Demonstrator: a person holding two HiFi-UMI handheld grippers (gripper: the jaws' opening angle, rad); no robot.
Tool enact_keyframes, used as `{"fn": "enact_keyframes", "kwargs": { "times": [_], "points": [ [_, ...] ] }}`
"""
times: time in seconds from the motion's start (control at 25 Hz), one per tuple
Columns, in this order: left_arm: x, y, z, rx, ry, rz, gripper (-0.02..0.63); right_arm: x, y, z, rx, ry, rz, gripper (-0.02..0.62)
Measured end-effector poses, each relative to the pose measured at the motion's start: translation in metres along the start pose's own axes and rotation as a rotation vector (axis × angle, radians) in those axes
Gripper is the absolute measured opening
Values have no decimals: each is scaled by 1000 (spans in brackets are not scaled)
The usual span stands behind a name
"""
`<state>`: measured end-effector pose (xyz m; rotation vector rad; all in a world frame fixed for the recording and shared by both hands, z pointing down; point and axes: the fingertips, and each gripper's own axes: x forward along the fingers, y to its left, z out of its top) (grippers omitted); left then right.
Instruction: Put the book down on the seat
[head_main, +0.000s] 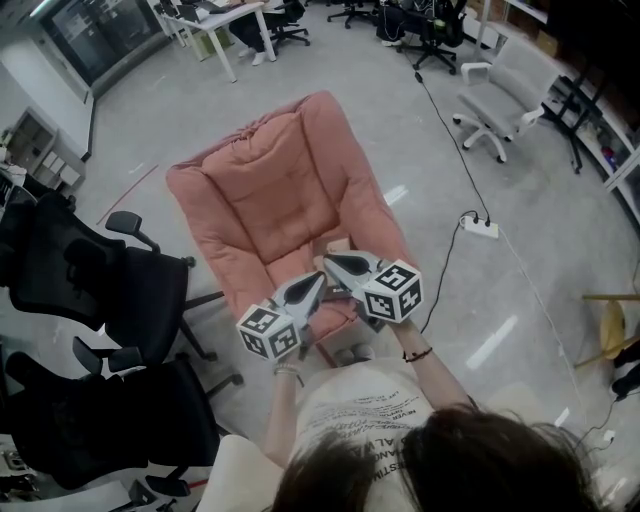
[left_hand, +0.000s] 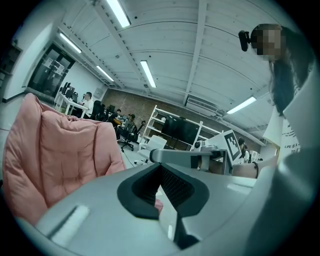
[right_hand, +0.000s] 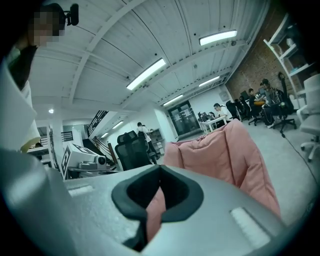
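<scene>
Head view: my left claw (head_main: 320, 280) and right claw (head_main: 328, 262) point at the front of the pink padded armchair (head_main: 270, 190). A pale tan corner on the seat, just beyond the right claw's tip, looks like the book (head_main: 338, 245). The print on the white shirt (head_main: 360, 400) is too small to read.

Left gripper view: jaws closed tip to tip, nothing gripped. The shirt text starts "LIFE IS".

Right gripper view: jaws closed, pink cushion behind.
</scene>
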<state>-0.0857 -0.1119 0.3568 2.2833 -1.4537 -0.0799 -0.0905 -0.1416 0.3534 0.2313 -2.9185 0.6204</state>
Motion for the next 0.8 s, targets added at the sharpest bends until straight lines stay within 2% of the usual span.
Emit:
{"fn": "enact_keyframes", "kwargs": {
  "times": [0.8],
  "points": [
    [-10, 13, -1, 5, -9, 8, -2, 6, 3, 2, -19, -25, 33, 3]
  ]
}}
